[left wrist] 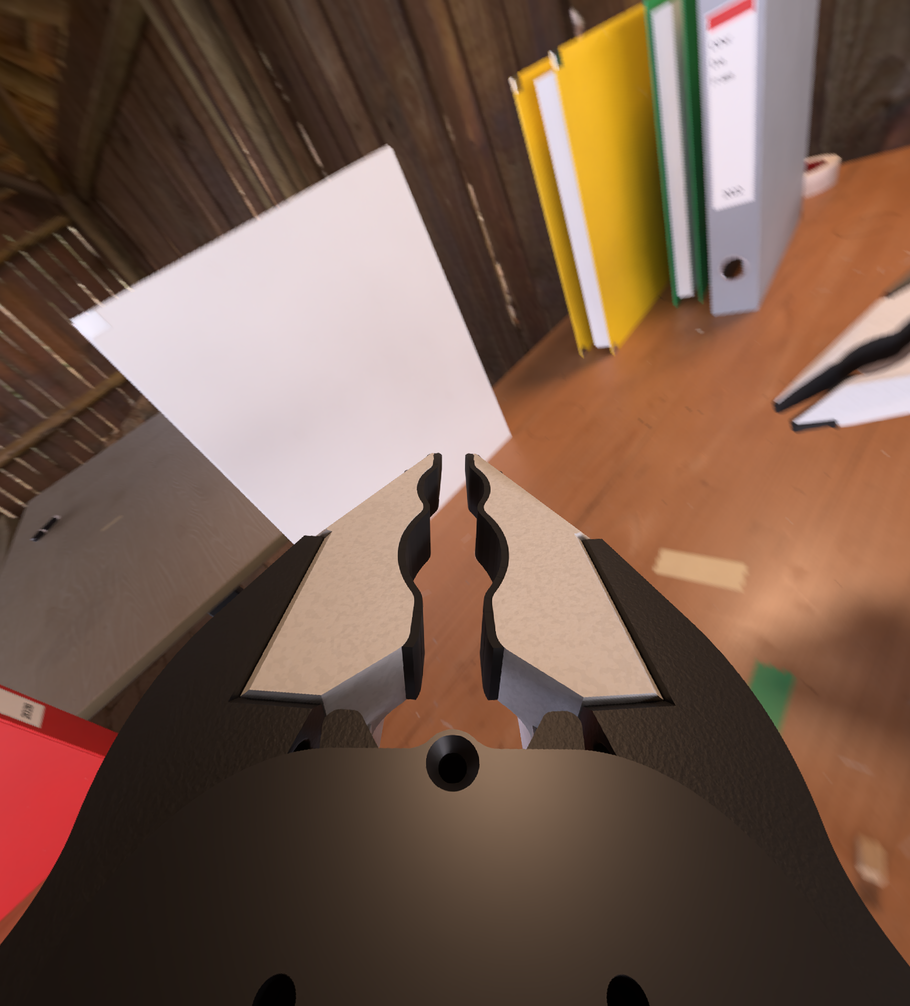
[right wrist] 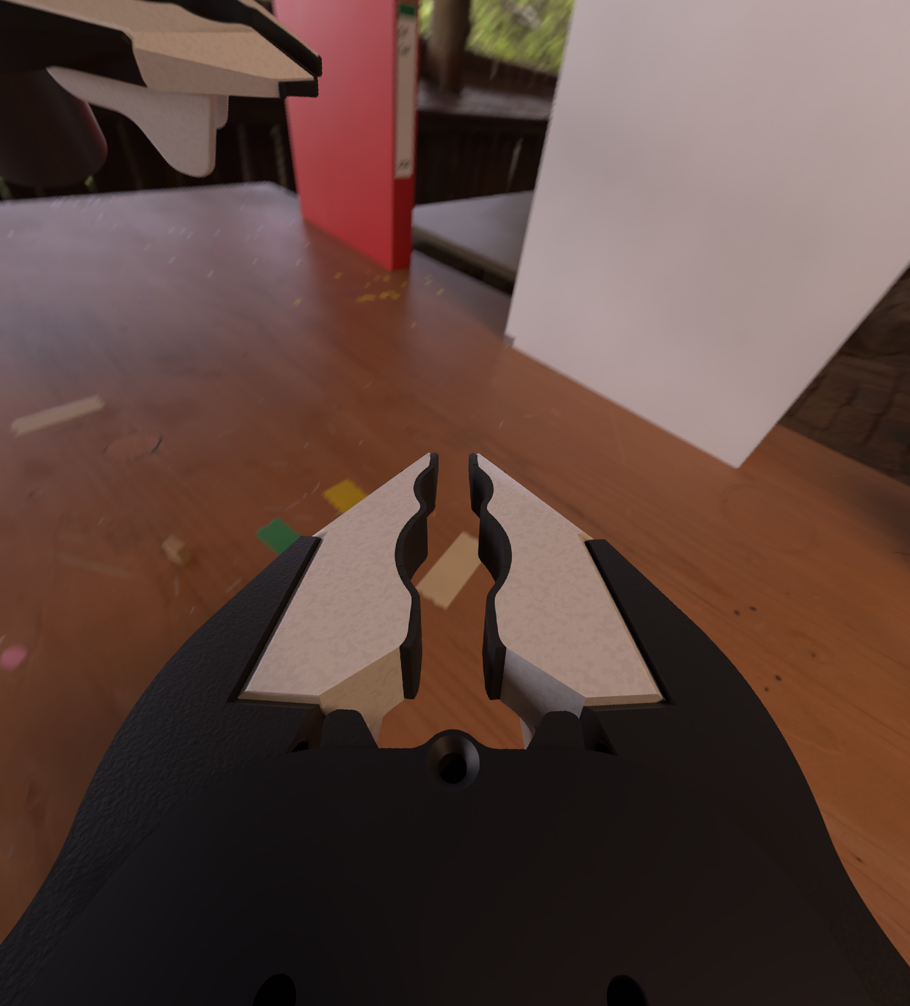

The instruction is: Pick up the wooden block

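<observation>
The wooden block (right wrist: pixel 176 548) is a small tan cube lying on the brown table (right wrist: pixel 660 626), to the left of and a little ahead of my right gripper (right wrist: pixel 453 460). In the left wrist view the block (left wrist: pixel 871 865) is a blurred tan piece low at the right, well off to the right of my left gripper (left wrist: pixel 453 460). Both grippers hang above the table with only a narrow slit between the fingers and nothing in them. Each gripper shows in the other's view: the right one (left wrist: pixel 785 413) at the right edge, the left one (right wrist: pixel 300 76) at the top left.
A white board (left wrist: pixel 289 337) (right wrist: pixel 714 218) leans at the table's edge. A red binder (right wrist: pixel 355 136), yellow folders (left wrist: pixel 589 207), a grey binder (left wrist: pixel 752 152) and a tape roll (left wrist: pixel 821 173) stand around. Flat tan (right wrist: pixel 450 569), yellow (right wrist: pixel 344 494) and green (right wrist: pixel 277 534) patches lie on the table.
</observation>
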`<state>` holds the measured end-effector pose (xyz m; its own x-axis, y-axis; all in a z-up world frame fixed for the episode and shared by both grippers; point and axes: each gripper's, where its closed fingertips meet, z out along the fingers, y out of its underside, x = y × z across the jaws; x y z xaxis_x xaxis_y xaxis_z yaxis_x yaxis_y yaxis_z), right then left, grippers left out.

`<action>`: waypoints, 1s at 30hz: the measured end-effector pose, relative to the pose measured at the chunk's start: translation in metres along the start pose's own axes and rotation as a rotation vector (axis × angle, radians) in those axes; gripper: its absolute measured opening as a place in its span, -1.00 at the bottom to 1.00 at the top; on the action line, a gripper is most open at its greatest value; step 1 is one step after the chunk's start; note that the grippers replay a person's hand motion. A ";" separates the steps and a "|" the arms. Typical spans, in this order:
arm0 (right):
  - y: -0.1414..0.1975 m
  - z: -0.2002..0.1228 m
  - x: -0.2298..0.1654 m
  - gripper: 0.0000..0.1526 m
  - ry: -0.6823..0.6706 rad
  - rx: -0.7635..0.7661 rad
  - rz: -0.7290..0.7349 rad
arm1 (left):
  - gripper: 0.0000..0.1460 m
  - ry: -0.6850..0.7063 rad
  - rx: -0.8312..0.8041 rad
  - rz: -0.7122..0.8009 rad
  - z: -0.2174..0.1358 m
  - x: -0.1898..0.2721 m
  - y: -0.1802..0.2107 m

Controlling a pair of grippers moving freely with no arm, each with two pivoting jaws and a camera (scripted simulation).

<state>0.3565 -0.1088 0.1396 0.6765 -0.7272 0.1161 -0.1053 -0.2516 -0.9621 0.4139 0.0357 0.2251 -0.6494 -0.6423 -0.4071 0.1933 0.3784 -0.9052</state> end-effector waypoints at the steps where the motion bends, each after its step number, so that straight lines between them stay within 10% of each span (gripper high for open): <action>1: 0.007 -0.001 -0.005 -0.86 -0.034 -0.030 -0.013 | -0.87 0.027 -0.017 0.005 -0.007 0.010 0.007; 13: 0.086 -0.001 -0.072 -0.84 -0.317 -0.316 -0.252 | -0.75 0.343 -0.383 -0.074 -0.052 0.128 0.122; 30: 0.077 -0.003 -0.071 -0.84 -0.289 -0.230 -0.223 | -0.72 0.610 -0.564 -0.071 -0.064 0.184 0.164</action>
<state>0.2983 -0.0784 0.0584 0.8739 -0.4388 0.2093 -0.0717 -0.5421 -0.8373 0.2788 0.0226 0.0099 -0.9618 -0.2652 -0.0671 -0.1556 0.7321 -0.6632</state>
